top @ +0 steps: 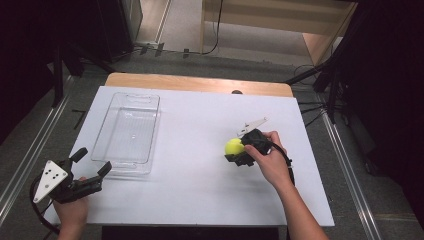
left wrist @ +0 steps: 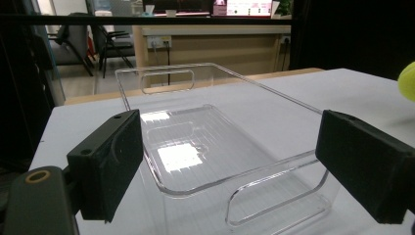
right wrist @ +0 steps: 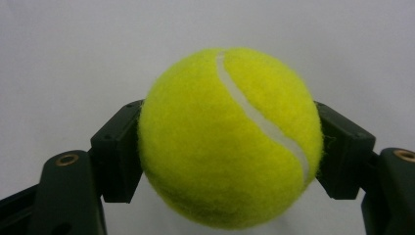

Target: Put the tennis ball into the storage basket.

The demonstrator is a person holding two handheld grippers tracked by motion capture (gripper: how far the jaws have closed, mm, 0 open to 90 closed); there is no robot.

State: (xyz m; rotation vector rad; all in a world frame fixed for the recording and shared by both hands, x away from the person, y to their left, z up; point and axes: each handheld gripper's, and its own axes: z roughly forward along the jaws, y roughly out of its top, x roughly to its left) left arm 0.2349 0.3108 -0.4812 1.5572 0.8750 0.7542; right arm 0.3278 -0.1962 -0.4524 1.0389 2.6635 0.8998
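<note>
Looking down from the high view, we see a white surface (top: 200,190) with a clear plastic tray (top: 127,132) lying on its left part and a yellow tennis ball (top: 233,146) right of centre, well apart from the tray. The right hand (top: 270,160) holds the right claw (top: 240,150), which points toward the left, and the ball sits between its jaws. In the right gripper view we find the ball (right wrist: 230,137) pressed on both sides by the two black jaws, so this claw is clamped on it; the white seam curves down the ball's front, and plain white surface lies behind it. We cannot tell from these views whether the ball touches the surface or is lifted just above it.

At the lower left corner of the surface, the left hand (top: 72,212) holds the left claw (top: 92,162), its grey three-cornered plate facing up. Its jaws stand wide apart with nothing between them, just beside the near end of the tray. In the left gripper view we see the tray (left wrist: 205,147) ahead between the spread jaws, empty, with a handle cut-out in its near wall and another in its far wall. A sliver of the yellow ball (left wrist: 407,81) shows at the right edge.
</note>
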